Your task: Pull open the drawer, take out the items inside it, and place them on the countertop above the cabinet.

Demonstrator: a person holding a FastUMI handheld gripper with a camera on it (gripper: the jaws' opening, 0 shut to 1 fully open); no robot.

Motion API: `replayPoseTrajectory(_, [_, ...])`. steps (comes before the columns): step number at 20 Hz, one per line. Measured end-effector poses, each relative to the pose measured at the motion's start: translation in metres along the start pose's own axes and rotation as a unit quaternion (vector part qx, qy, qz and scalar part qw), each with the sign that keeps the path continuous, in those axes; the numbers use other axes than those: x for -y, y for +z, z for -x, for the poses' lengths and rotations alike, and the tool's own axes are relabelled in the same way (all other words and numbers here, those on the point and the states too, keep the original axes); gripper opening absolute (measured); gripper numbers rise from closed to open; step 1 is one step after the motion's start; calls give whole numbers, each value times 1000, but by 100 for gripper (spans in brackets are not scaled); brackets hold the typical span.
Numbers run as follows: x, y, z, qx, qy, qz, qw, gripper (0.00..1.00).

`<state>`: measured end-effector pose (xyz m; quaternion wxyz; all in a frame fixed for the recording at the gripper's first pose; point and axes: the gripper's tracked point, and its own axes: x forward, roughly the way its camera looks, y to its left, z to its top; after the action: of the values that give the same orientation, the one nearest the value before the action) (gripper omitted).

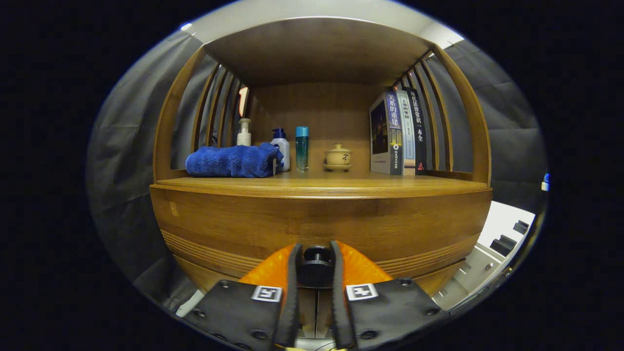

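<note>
Drawer [317,224] front sits shut, flush under the countertop [317,186], nothing taken out yet. Gripper [316,263] is right up against it, both fingers closed on the knob [316,265], which sits squarely between them. Grip looks centred, one finger on each side of the knob

Judgement: this is the start of the pull. Contents can't be seen with the drawer shut

Risks from here:
- knob is round and small; if the pull isn't straight back along the drawer's travel, fingers could slide off it
- pulling at an angle could rack the drawer in its slot and jam it
- a hard yank could bring the drawer out too far or throw the contents around inside
- can't tell how deep the fingers sit on the knob; a shallow hold would let go early

Countertop is already busy: towel [231,161] on the left, a pump bottle [243,132] behind it, two more bottles [282,146] just beside it, lidded cup [338,157] in the middle, books [397,131] upright on the right. The free strip is along the front edge, so placing items later risks knocking the bottles or cup if the approach goes too deep
</note>
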<state>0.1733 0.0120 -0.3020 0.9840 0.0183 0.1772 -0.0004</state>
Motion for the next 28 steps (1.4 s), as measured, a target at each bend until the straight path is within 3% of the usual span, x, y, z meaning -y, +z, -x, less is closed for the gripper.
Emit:
replayPoseTrajectory(25, [-11, -4, 135, 38, 9, -21, 999, 33])
replayPoseTrajectory(26, [-12, 20, 146, 74, 5, -11, 997, 25])
replayPoseTrajectory(27, [-1, 60, 157, 142, -30, 25, 989, 17])
replayPoseTrajectory(28, [7, 97, 171, 203, -62, 78, 974, 8])
